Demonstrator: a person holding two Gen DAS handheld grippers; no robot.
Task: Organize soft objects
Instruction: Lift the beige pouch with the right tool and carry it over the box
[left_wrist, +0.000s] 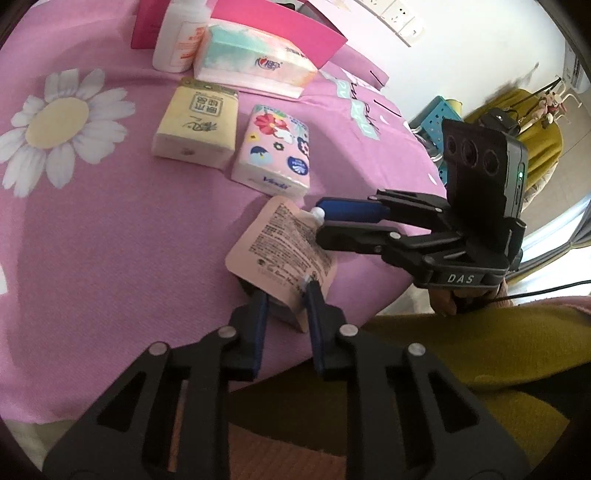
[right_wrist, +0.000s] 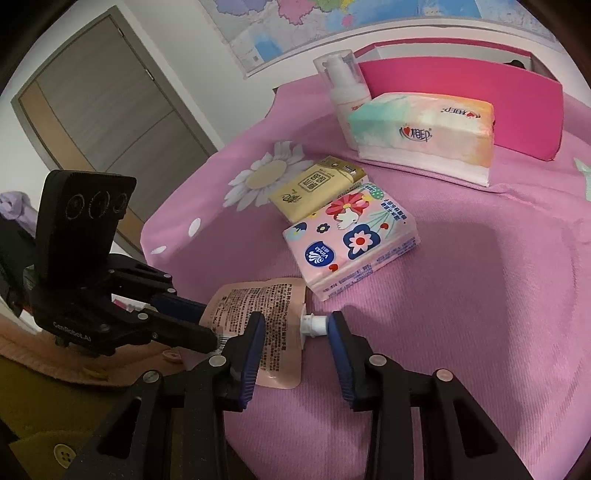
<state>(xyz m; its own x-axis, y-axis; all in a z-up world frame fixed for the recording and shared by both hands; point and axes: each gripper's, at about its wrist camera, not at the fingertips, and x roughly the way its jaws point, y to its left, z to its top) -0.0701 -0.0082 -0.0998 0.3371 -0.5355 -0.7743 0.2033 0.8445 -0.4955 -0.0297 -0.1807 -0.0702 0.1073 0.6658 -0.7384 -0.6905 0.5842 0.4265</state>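
Pink bedsheet (right_wrist: 461, 295): matt ribbed cloth. On it, pouch (right_wrist: 258, 314): smooth glossy plastic film; tissue packs (right_wrist: 351, 240) behind pouch: shiny plastic wrap.

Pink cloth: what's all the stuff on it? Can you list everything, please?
pouch: one, pale pink with white cap, nearest edge of the cloth
flowery tissue pack: one, pink, behind the pouch
yellow tissue pack: one, beside the flowery one
big tissue pack: one, pastel, further back
pump bottle: one, white, beside the big pack
box: one, bright pink, at the back
cloth: one, pink with daisies
left gripper: black, clamped on pouch's edge
right gripper: black, either side of the cap
sleeve: olive
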